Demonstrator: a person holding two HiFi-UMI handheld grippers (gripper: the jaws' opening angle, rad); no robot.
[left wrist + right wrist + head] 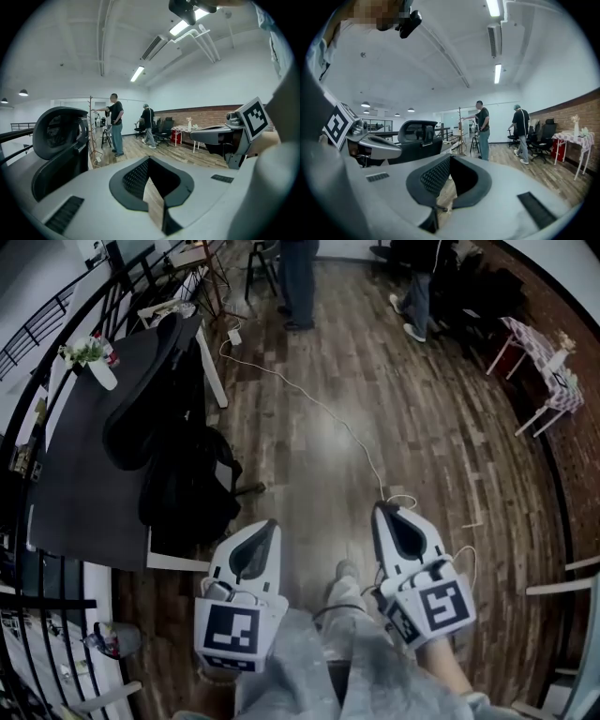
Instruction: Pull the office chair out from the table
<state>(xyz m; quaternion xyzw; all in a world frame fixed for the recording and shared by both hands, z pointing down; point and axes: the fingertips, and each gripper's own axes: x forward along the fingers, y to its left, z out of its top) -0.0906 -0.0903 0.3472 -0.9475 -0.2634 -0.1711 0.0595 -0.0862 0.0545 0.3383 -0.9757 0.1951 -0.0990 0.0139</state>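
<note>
Left tool [270, 525] and right tool [382, 510] clenched, empty; chair [155, 409] sits tucked at the surface [70, 456] edge, ungrasped, pull not begun.

Head view is pretty dim and a bit soft, with a pale glare patch on the wood floor [328, 432]; the office chair [148, 390] is just a dark blob. Both gripper views are brighter, lit by ceiling strip lights [137, 73]. Heavy fisheye bending, black corners in all 3.
</note>
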